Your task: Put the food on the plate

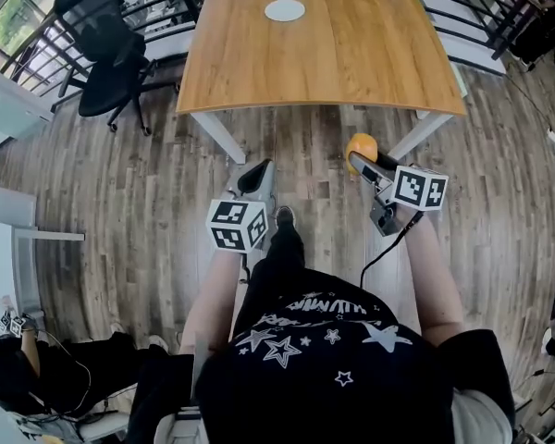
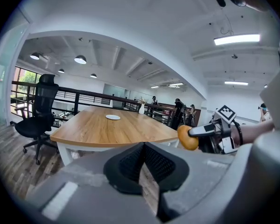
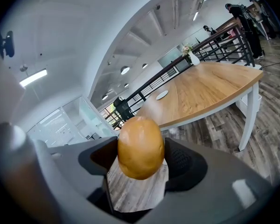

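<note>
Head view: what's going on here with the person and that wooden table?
A person stands on the floor just short of the wooden table, a gripper in each hand. The right gripper is clamped on a round golden-brown piece of food. The left gripper is shut and empty. The white plate on the table is empty.

The place is an open-plan office. A long wooden table (image 1: 324,54) stands at 12 o'clock, with a black mesh swivel chair (image 1: 97,17) at 10 o'clock. Black metal railings (image 2: 84,99) border the wood-plank floor (image 1: 139,202). Round pendant lamps (image 2: 80,59) and strip lights (image 2: 236,39) are mounted overhead. People (image 2: 178,111) stand beyond the table.
</note>
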Motion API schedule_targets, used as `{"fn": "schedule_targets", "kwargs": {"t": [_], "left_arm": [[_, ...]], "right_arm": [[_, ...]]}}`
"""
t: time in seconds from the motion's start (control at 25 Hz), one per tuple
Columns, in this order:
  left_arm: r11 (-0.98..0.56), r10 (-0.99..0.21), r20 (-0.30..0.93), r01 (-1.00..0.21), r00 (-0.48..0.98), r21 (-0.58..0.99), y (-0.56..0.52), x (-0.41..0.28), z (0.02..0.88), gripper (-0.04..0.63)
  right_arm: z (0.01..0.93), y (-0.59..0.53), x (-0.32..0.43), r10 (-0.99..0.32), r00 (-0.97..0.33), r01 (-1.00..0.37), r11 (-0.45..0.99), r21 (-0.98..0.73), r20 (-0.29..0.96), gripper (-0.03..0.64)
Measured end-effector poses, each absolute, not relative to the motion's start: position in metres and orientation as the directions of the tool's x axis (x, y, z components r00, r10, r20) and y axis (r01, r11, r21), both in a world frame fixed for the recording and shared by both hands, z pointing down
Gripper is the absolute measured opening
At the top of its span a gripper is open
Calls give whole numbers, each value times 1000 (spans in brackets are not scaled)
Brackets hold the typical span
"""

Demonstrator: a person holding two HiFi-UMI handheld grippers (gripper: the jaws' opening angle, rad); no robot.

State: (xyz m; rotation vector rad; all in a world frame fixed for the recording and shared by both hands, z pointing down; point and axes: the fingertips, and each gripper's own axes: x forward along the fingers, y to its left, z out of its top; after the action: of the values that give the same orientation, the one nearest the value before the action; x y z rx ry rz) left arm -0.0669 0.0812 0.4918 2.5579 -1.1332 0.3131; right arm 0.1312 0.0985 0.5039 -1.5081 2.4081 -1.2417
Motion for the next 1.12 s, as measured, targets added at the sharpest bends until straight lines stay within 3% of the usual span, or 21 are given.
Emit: {"fn": "schedule_targets", "kwargs": {"t": [1.12], "left_arm": [[-672,-596,348,-687,723,276,-189,-94,498,2]], "right_arm": [[501,-154,109,-780,-439,-786,91,-612,447,322]]}}
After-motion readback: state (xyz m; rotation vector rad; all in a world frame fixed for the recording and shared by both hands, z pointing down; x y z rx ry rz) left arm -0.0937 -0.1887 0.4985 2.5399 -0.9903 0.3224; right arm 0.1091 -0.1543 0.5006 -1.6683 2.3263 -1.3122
